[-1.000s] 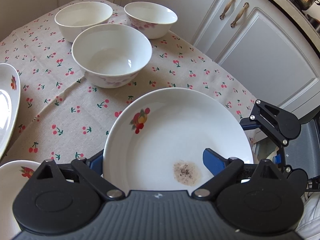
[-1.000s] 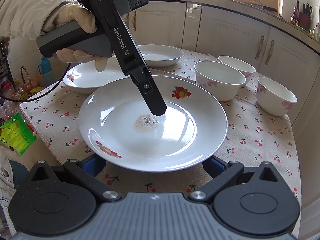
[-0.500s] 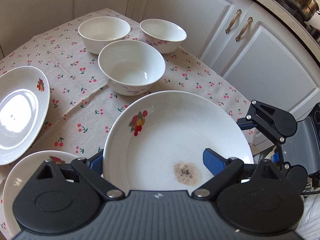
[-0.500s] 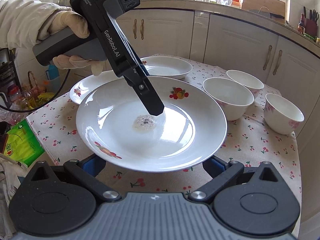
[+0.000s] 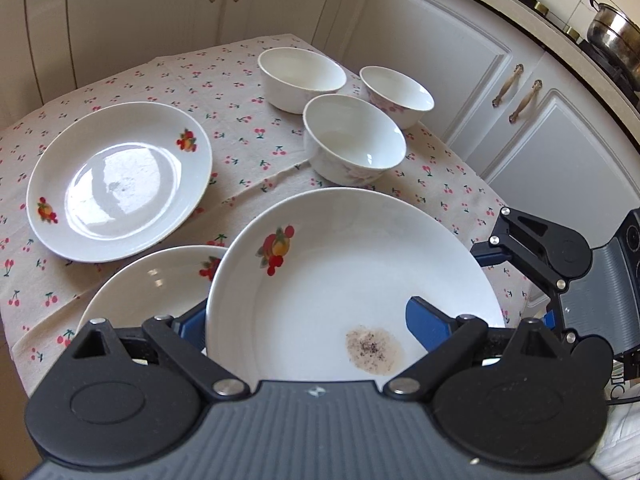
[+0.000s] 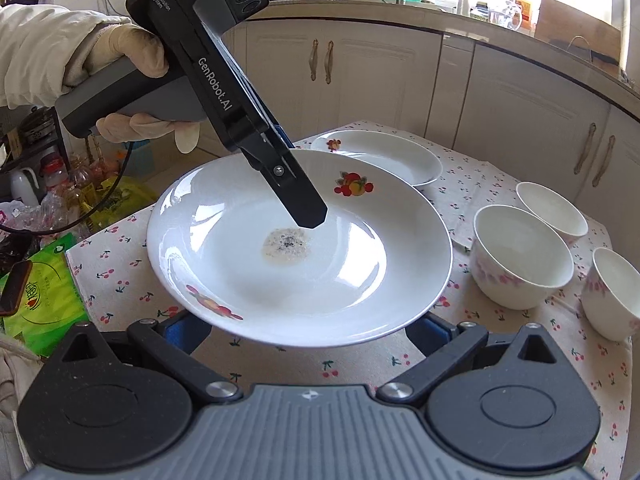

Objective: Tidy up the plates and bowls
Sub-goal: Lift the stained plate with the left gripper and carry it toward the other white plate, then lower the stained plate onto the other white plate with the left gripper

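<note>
Closest to the left wrist camera, left tongs [image 5: 304, 320] clamped on the near rim of a white plate [image 5: 352, 272], one finger on top of its inner surface, the other hidden beneath. Plate held up off the table, tilted slightly, with a fruit print on its rim and a brownish speckled stain [image 5: 374, 350] by the gripping finger. From the right wrist view, a gloved left hand [image 6: 132, 64] wrapped around the handle of that tool. Right tongs [image 6: 306, 328] spread wide open beneath the plate's opposite rim; contact with it impossible to tell.

Just below and left of the held plate, a second plate [image 5: 152, 284] lying on the cherry-print tablecloth [image 5: 240, 120], partly covered from view. Farther left, a third plate [image 5: 120, 180] flat on the table, apart from the second, glossy with reflected light.

Beyond the held plate, three white bowls upright in a tight cluster: nearest bowl [image 5: 356, 140], then far-left bowl [image 5: 302, 76] and far-right bowl [image 5: 396, 94], close together.

Behind the table, cream cabinet doors [image 5: 440, 60] with brass handles; at far right, a steel pot [image 5: 612, 28] on the counter.
</note>
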The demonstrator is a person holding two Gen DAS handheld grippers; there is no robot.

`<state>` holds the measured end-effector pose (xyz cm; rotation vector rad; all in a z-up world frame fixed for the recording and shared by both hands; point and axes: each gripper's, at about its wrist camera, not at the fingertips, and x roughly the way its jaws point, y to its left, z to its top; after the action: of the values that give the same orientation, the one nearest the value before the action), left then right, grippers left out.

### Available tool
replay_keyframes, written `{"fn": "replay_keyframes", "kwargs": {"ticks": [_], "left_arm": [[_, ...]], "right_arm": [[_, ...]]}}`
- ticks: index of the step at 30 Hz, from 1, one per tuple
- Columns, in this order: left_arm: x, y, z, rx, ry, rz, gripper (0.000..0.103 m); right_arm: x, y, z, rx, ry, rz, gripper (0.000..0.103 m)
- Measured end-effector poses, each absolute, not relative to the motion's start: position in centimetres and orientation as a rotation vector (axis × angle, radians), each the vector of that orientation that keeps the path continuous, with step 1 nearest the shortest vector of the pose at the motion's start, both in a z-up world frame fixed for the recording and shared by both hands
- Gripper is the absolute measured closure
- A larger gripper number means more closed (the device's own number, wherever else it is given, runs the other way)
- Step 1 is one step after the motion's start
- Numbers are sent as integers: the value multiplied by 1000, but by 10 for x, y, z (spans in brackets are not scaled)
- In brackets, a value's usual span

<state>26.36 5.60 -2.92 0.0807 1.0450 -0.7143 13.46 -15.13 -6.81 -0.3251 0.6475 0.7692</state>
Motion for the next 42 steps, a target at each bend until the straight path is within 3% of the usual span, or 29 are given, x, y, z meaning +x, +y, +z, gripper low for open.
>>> {"fn": "replay_keyframes", "kwargs": {"ticks": [17,42], "left_arm": [[273,113,-51,-18,1057,-657,7],[280,118,-67,17,1121,-627,7]], "right_arm": [[160,-99,-70,-397,687,836,0],[161,-81,-73,-449,703,840,0]]}}
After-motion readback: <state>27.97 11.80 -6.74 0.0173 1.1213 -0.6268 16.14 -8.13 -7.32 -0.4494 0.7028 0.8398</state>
